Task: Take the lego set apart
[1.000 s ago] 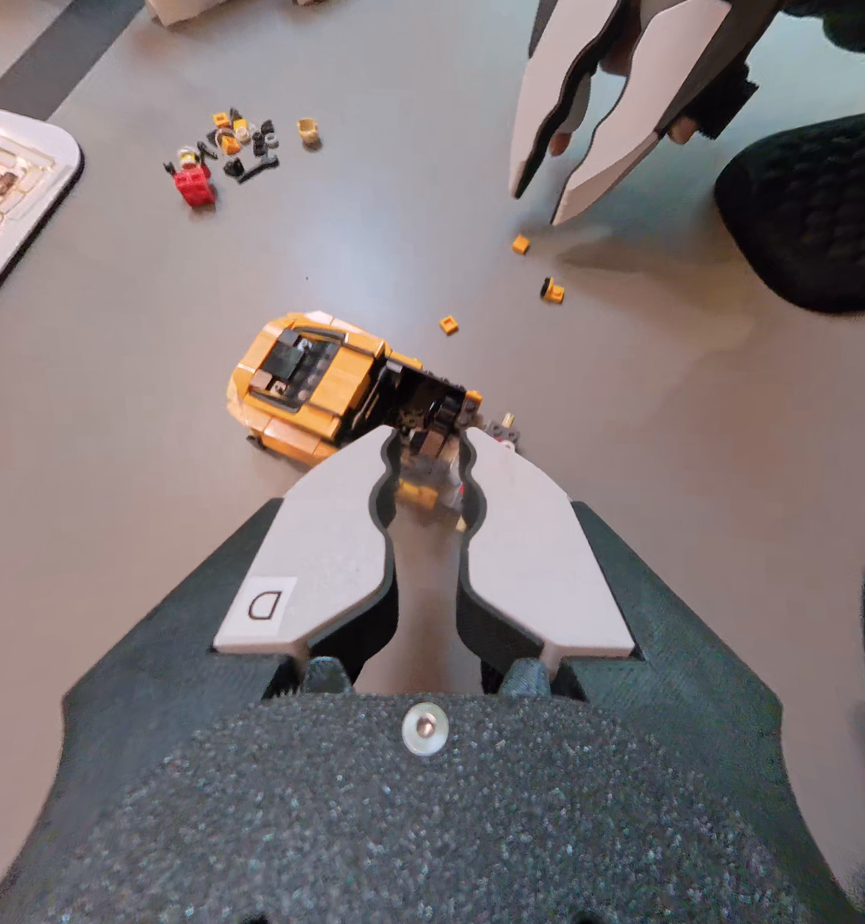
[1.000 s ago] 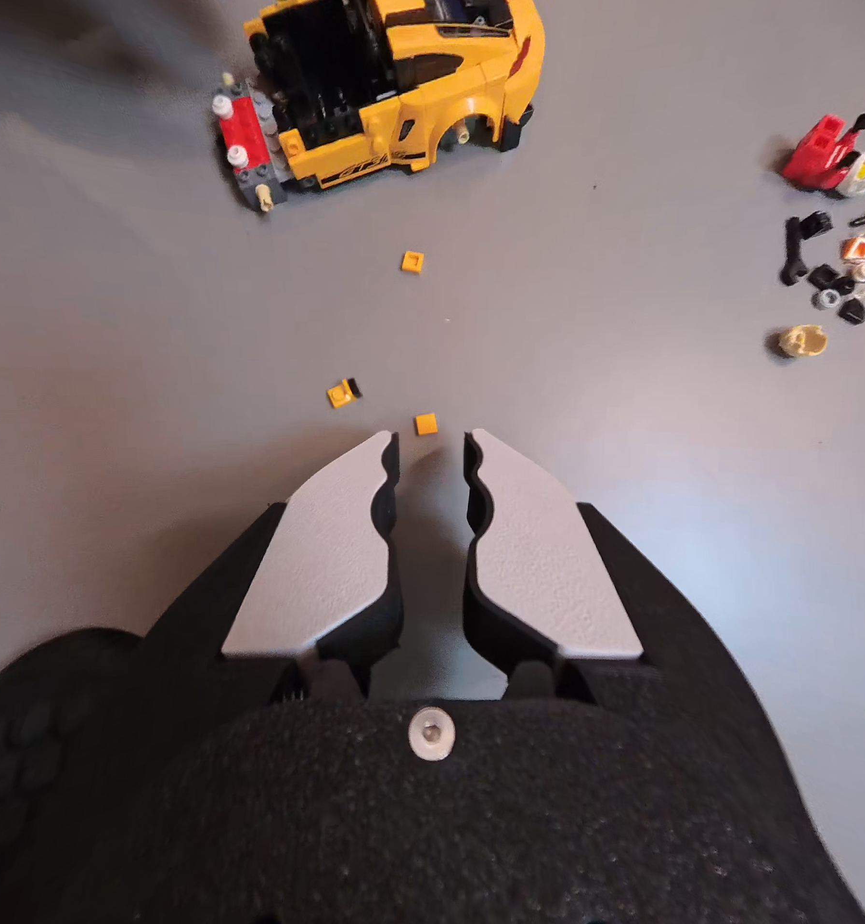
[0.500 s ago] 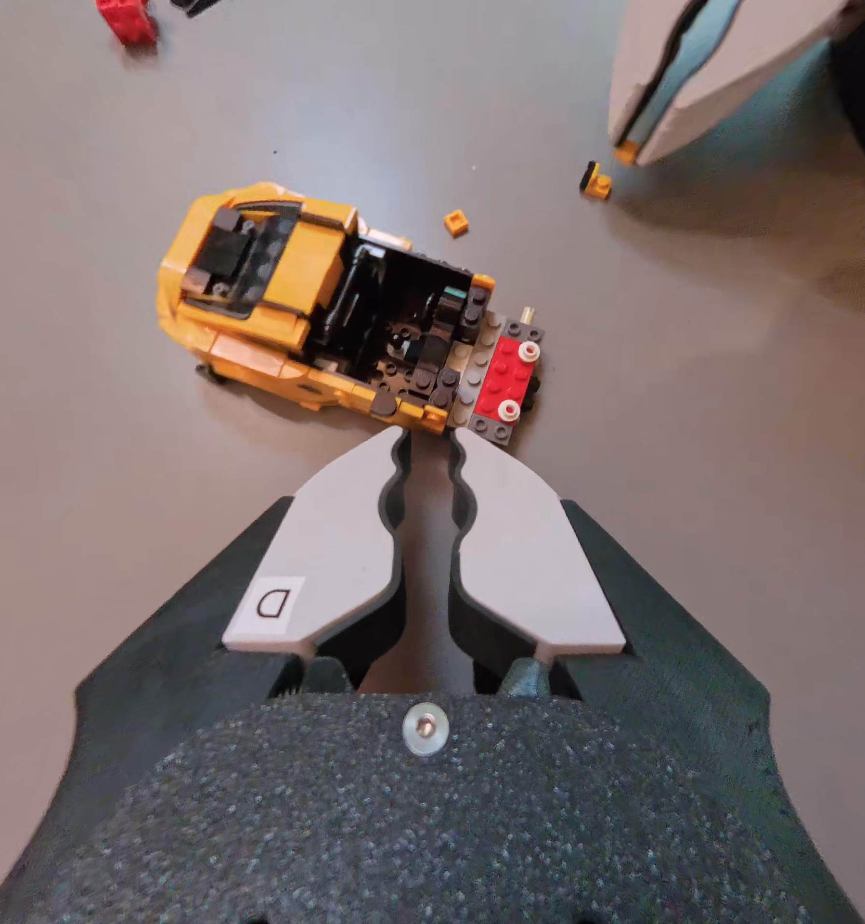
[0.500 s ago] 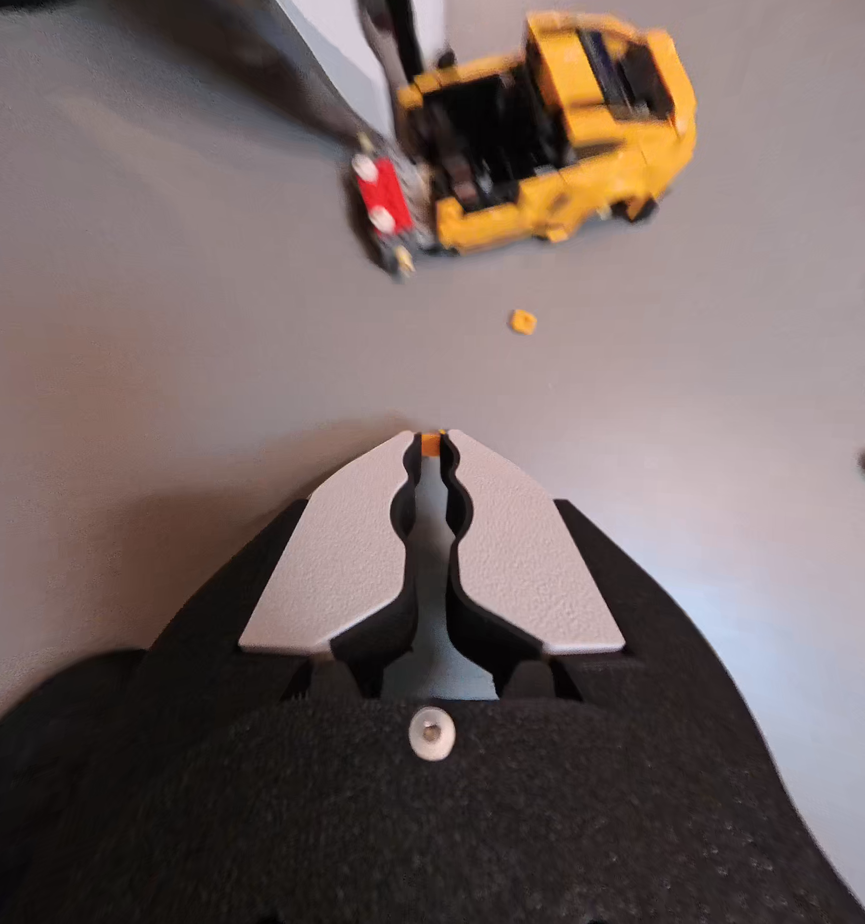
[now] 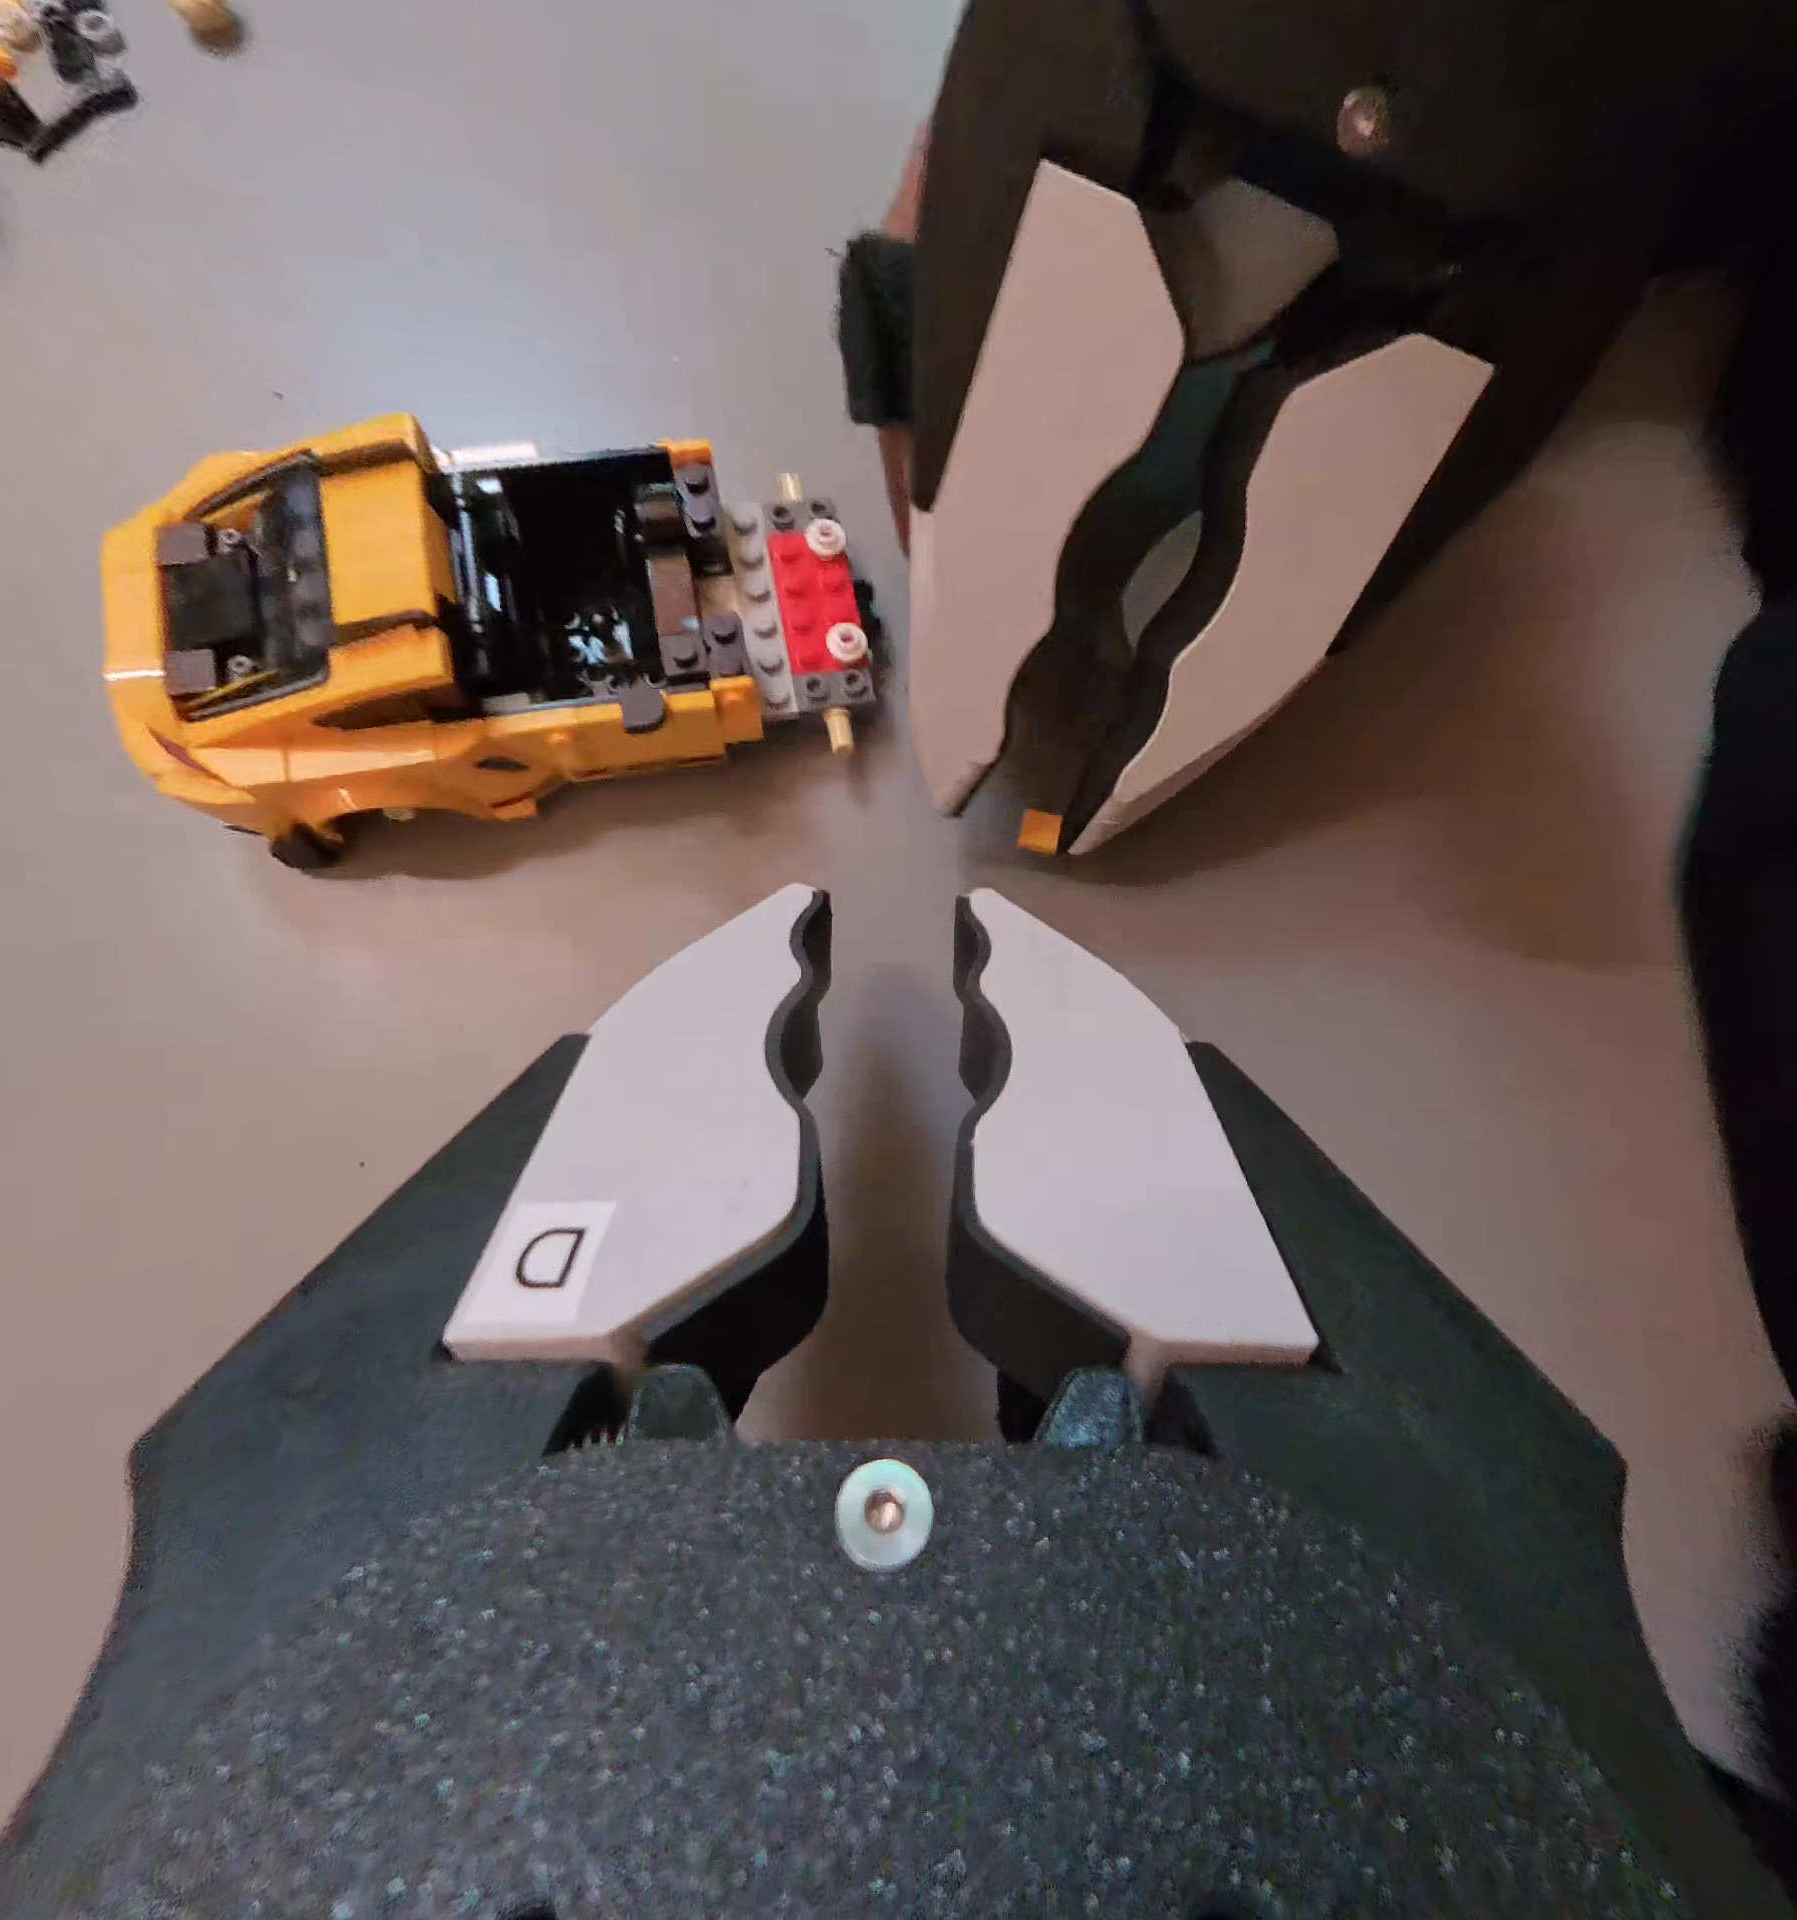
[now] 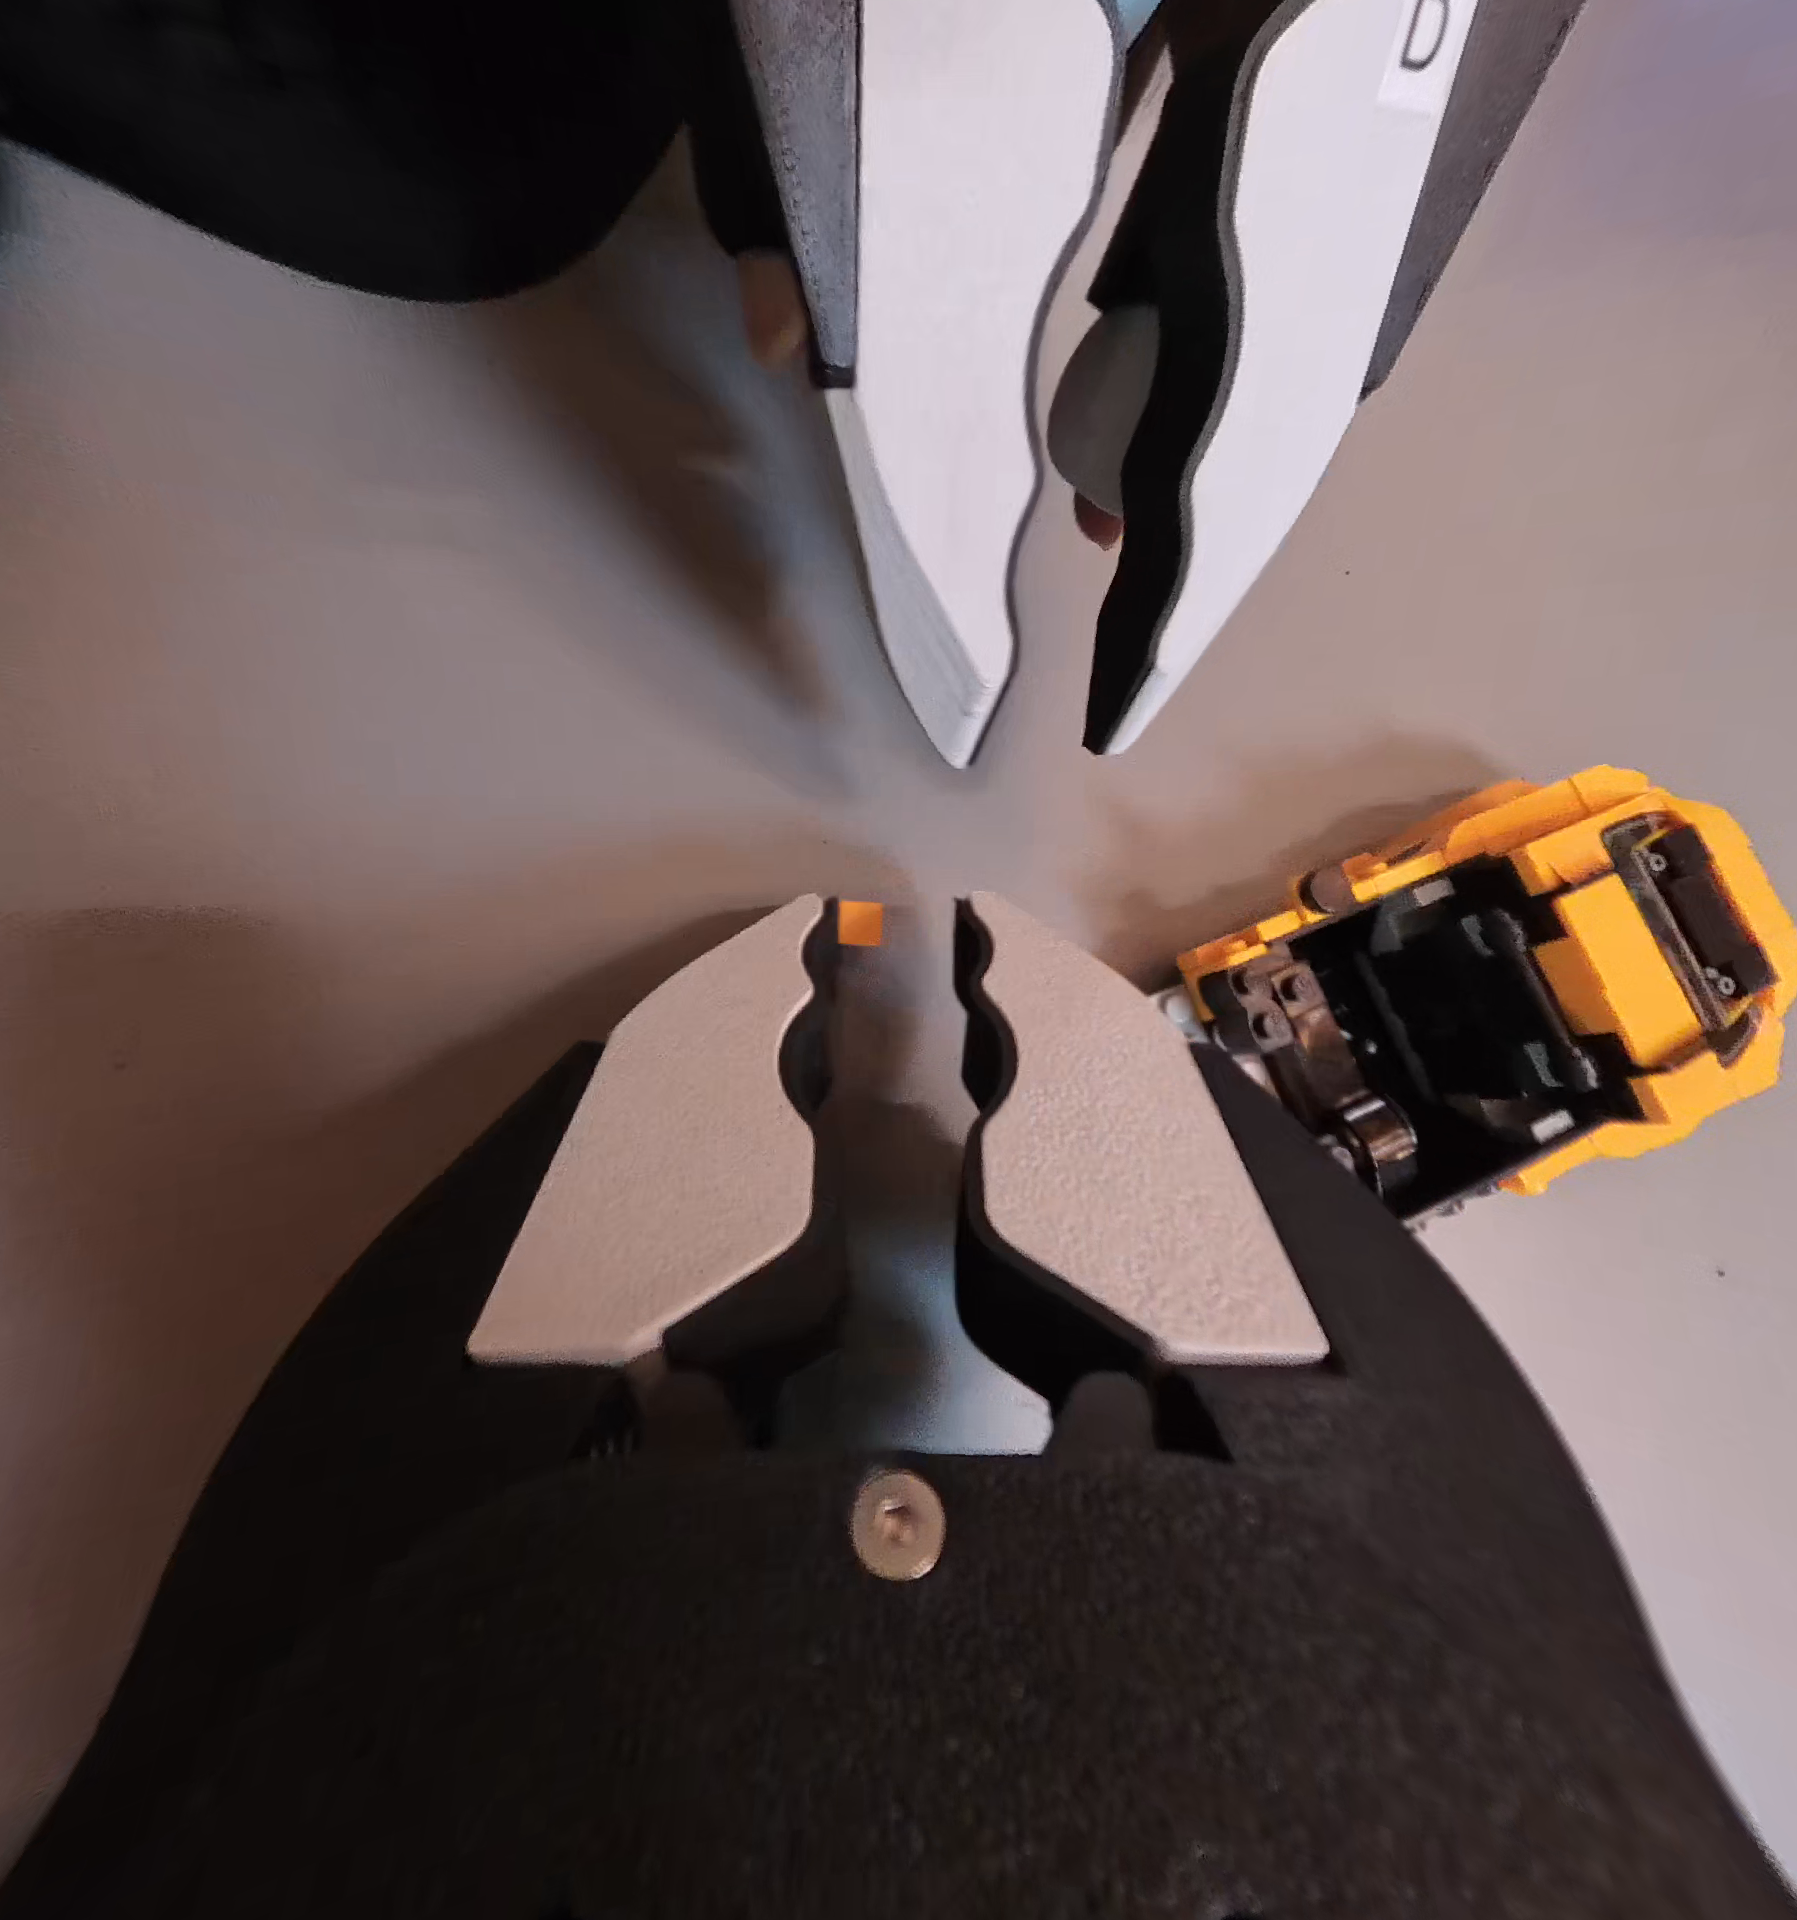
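Yellow lego car [image 5: 406,644] sits on the grey desk [image 5: 458,260]; no desk edge shows. Its long side runs across the left wrist view. The bare end with the red plate [image 5: 816,603] points at the right gripper [image 5: 1029,821]. From the left gripper [image 5: 892,904] the car is ahead and off to the left, a little way apart. The right gripper is nearer, and in its own view the car is just beside its right finger. I think the bare end is the next part to pull at.

Both grippers have their fingers apart and they point tip to tip. A tiny orange piece [image 6: 861,923] sits by the right gripper's left finger, and the gap is wider than the piece.

Half a second ago the right gripper was pinched on that piece, and now it has let go. The left gripper was right up at the car's side, and now it has backed off
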`<state>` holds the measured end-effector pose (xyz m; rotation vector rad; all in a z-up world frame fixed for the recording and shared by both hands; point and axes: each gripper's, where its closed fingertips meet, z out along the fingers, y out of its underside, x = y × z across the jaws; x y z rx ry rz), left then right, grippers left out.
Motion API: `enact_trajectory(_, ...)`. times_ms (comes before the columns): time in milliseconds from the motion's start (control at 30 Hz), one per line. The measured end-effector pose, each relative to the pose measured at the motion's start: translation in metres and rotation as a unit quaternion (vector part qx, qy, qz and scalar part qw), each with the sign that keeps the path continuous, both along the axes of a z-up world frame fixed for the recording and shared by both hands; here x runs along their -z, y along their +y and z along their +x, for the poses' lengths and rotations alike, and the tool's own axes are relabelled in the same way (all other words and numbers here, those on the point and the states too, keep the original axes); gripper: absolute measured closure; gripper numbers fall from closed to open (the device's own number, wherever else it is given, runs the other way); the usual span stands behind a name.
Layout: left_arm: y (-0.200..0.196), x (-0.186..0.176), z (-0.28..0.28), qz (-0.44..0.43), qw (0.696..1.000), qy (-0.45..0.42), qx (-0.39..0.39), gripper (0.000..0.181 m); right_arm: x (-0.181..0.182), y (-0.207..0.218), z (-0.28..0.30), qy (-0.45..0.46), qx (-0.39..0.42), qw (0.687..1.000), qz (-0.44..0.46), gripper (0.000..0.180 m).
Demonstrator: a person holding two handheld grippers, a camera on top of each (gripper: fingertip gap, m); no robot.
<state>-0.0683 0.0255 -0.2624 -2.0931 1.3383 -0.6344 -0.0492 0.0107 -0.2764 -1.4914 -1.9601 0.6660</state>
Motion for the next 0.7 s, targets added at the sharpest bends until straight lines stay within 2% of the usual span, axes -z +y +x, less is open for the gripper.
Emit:
enact_trajectory(133, -0.01, 0.004, 0.007, 0.0, 1.0, -0.002, 0.027, 0.156, -0.024, 0.004, 0.006, 0.05, 0.012, 0.998, -0.019, 0.147)
enact_trajectory(300, -0.021, 0.006, 0.032, 0.02, 0.997, -0.012, 0.07, 0.147, -0.049, 0.017, 0.038, 0.096, 0.049, 0.993, -0.044, 0.145)
enact_trajectory(433, -0.022, -0.008, 0.052, 0.059, 0.992, -0.06, 0.091, 0.145, -0.036, 0.003, 0.038, 0.088, 0.032, 0.995, -0.041, 0.145)
enact_trajectory(533, -0.026, -0.006, 0.056, 0.079, 0.99, -0.049, 0.11, 0.146, -0.023, -0.001, 0.034, 0.071, 0.021, 0.997, -0.029, 0.145)
enact_trajectory(700, -0.023, 0.005, 0.056, 0.087, 0.991, -0.015, 0.102, 0.151, -0.035, 0.034, 0.07, 0.057, 0.083, 0.995, -0.019, 0.146)
